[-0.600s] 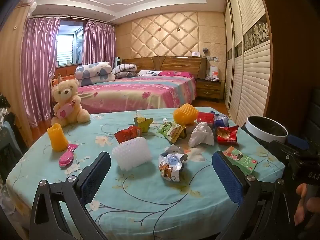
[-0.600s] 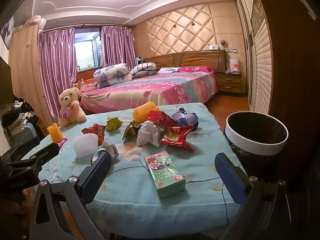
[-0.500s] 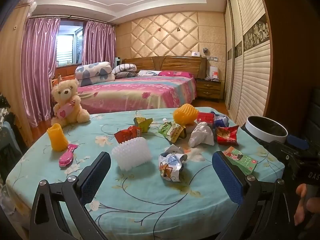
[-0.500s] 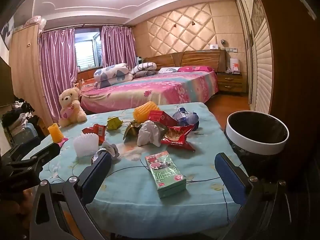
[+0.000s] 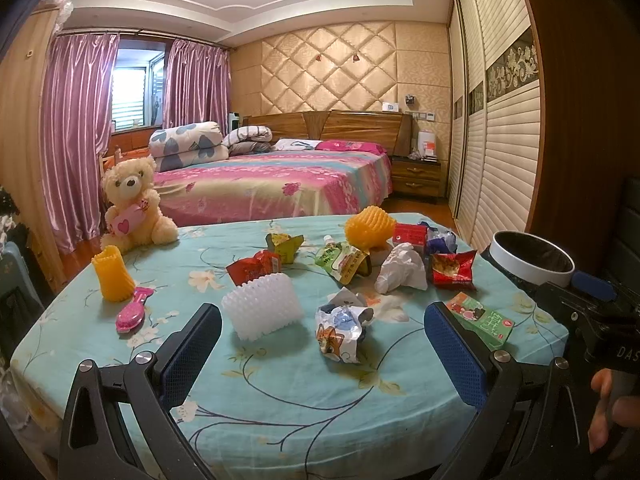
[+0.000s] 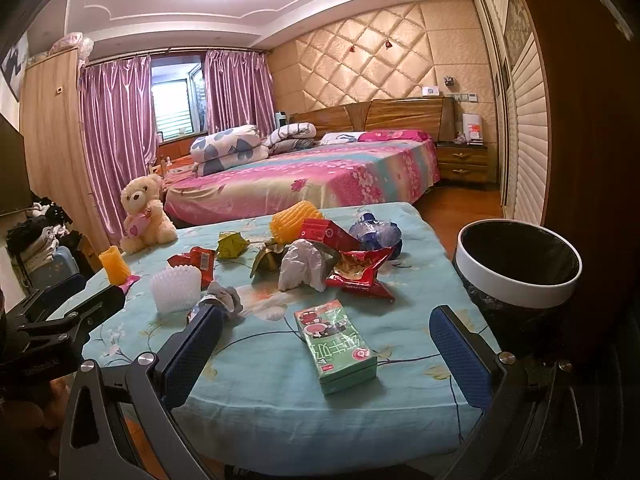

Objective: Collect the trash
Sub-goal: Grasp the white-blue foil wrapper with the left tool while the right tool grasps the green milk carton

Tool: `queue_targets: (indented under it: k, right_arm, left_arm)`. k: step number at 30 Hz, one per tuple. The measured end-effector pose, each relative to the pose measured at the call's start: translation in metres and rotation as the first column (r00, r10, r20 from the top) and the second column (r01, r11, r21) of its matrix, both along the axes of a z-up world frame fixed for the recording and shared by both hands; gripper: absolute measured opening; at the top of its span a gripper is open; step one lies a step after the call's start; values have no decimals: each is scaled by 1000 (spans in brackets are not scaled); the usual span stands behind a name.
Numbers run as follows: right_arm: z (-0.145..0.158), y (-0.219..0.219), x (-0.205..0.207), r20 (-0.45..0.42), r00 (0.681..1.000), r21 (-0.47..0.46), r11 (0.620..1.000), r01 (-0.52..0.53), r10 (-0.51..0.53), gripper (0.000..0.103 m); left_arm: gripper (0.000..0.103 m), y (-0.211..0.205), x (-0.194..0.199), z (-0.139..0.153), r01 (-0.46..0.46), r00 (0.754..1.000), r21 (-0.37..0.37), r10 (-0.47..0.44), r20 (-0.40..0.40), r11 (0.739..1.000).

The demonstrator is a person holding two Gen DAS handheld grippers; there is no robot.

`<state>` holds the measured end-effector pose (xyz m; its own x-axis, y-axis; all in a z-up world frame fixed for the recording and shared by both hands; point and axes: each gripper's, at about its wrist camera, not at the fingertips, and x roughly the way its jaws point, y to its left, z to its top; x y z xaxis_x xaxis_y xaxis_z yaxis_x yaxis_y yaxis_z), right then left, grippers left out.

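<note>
A green carton [image 6: 335,345] is seen lying flat on the table [image 6: 256,412], between the spread jaws of the right gripper [image 6: 326,350], untouched. A crumpled wrapper [image 5: 341,330] lies ahead of the left gripper [image 5: 324,352], likewise wide and empty. A bin [image 6: 520,264] stands beside the table.

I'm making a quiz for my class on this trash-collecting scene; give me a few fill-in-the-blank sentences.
1. The teddy bear holds a pink ____.
2. The bin has a ____ rim.
3. The box lying nearest the right tool is mostly ____.
4. Both tools, the left tool included, hold ____.

Missing words: heart; white; green; nothing
</note>
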<state>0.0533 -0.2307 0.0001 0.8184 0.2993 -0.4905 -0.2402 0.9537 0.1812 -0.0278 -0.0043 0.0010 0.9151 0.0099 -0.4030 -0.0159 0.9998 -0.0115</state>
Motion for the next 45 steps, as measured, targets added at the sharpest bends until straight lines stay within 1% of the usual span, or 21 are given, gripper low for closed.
queue_targets:
  k: [2, 7, 15, 18, 22, 27, 30, 34, 35, 38, 40, 43, 45]
  right_arm:
    - [0, 0, 1, 8, 1000, -16, 1000, -2, 2, 103]
    - [1, 0, 1, -7, 1000, -3, 1000, -1, 1, 103]
    - [0, 0, 0, -11, 1000, -6, 1000, -6, 6, 103]
    - [0, 0, 0, -41, 999, -4, 1000, -7, 7, 103]
    - [-5, -1, 1, -35, 999, -11, 1000, -12, 11, 103]
    - [-13, -6, 10, -162, 987, -46, 999, -23, 15, 103]
    - [-18, -8, 16, -185, 983, -37, 999, -21, 14, 103]
    - [-29, -10, 25, -189, 982, -52, 998, -23, 13, 103]
    - [-33, -9, 29, -184, 983, -68, 997, -26, 13, 103]
    - [-42, -10, 39, -215, 976, -98, 995, -35, 13, 102]
    - [-49, -10, 46, -236, 972, -97, 994, -41, 17, 102]
    - [-58, -8, 53, -280, 960, -66, 996, -54, 33, 99]
    - [-62, -7, 58, -301, 952, -76, 995, -70, 44, 94]
  left_arm:
    - [102, 0, 0, 0, 0, 1000, 1, 0, 1, 1000]
    - [102, 0, 1, -1, 3, 1000, 0, -3, -2, 1000]
    - [102, 0, 1, -2, 4, 1000, -1, -4, -3, 1000]
    - [102, -1, 1, -3, 5, 1000, 0, -5, -7, 1000]
    - [102, 0, 4, -6, 5, 1000, -5, -6, -21, 1000]
    - [102, 1, 17, -14, 13, 997, -24, -15, -78, 1000]
    - [101, 3, 29, -20, 12, 993, -31, -15, -117, 999]
    - [100, 7, 49, -24, 12, 986, -42, -19, -167, 999]
    - [98, 7, 54, -25, 16, 984, -43, -23, -176, 999]
    - [95, 5, 68, -30, 23, 978, -44, -31, -207, 999]
    - [94, 4, 79, -34, 27, 972, -42, -36, -230, 999]
    - [92, 3, 92, -40, 33, 966, -47, -44, -256, 998]
    - [88, 2, 102, -45, 37, 960, -49, -49, -276, 998]
